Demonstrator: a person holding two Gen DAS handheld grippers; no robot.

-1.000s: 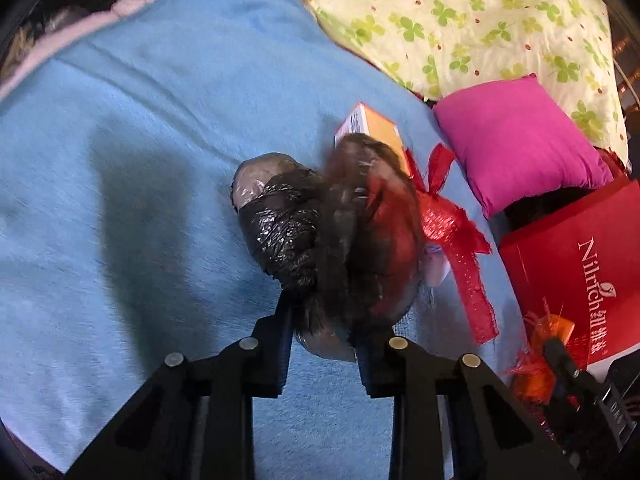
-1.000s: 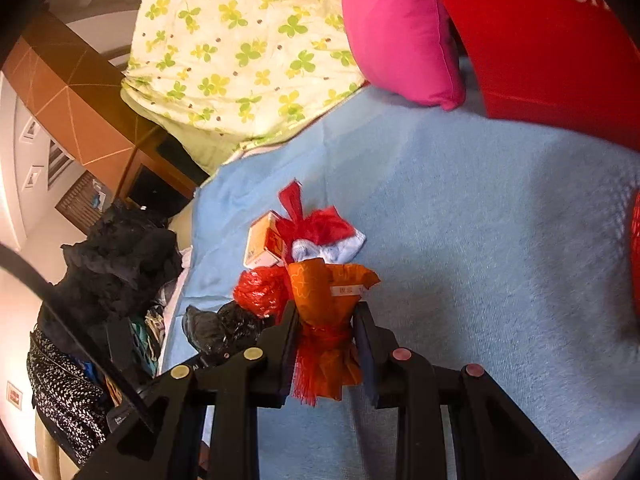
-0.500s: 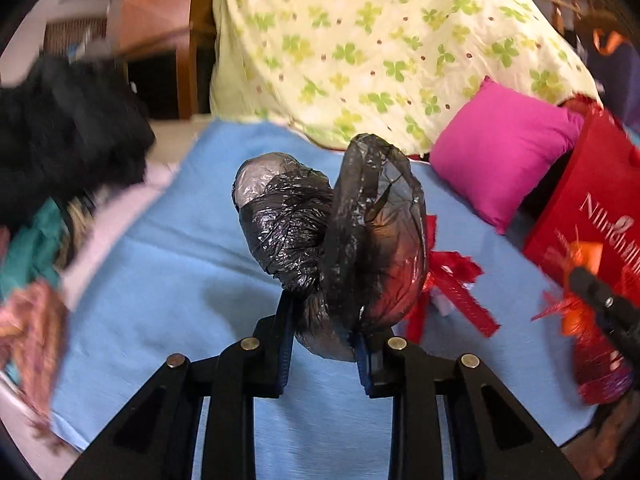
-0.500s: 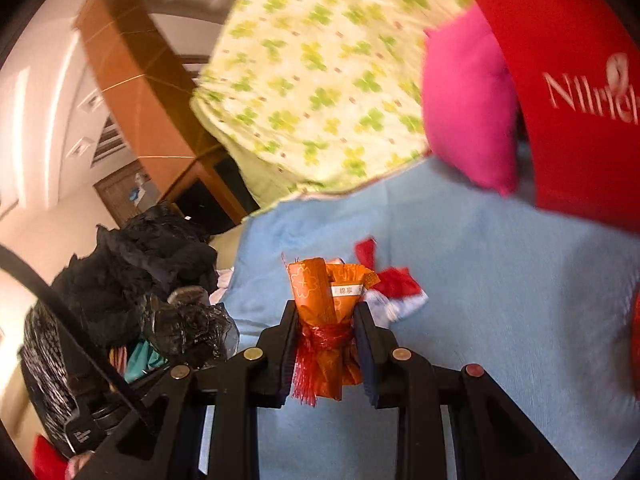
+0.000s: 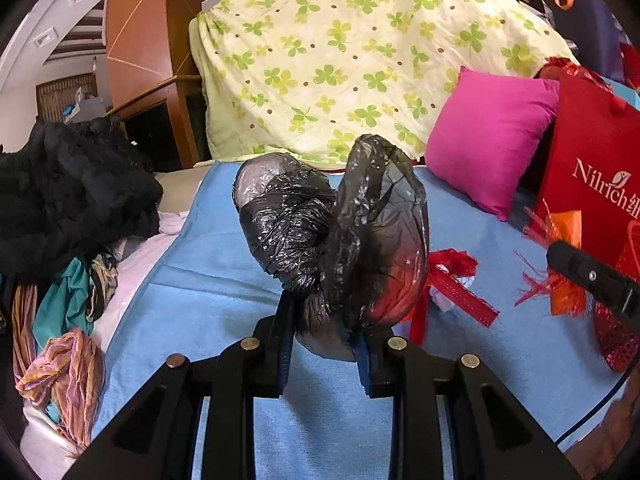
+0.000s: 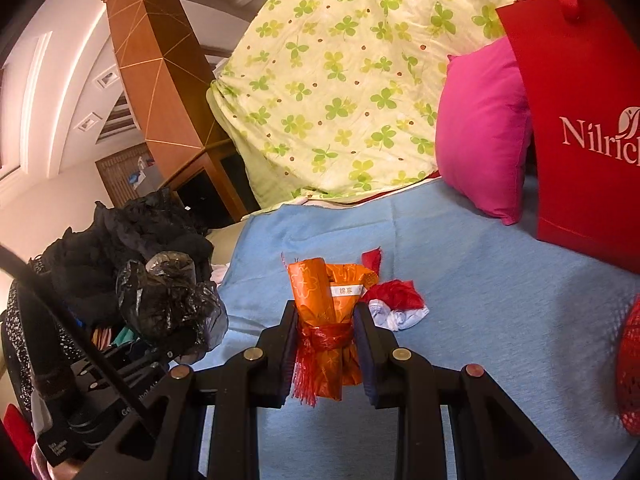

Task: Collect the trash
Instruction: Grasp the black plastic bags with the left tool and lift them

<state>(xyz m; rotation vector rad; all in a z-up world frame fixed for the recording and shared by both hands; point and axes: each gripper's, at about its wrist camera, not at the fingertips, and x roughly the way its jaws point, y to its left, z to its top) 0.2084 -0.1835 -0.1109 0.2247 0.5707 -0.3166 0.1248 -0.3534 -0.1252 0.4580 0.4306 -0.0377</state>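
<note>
Left gripper (image 5: 324,344) clamps a crumpled black bag (image 5: 332,236); right gripper (image 6: 325,350) clamps an orange bundle (image 6: 326,308).

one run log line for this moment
left gripper: shut on black plastic bag | right gripper: shut on orange wrapper bundle | both off blue blanket
</note>
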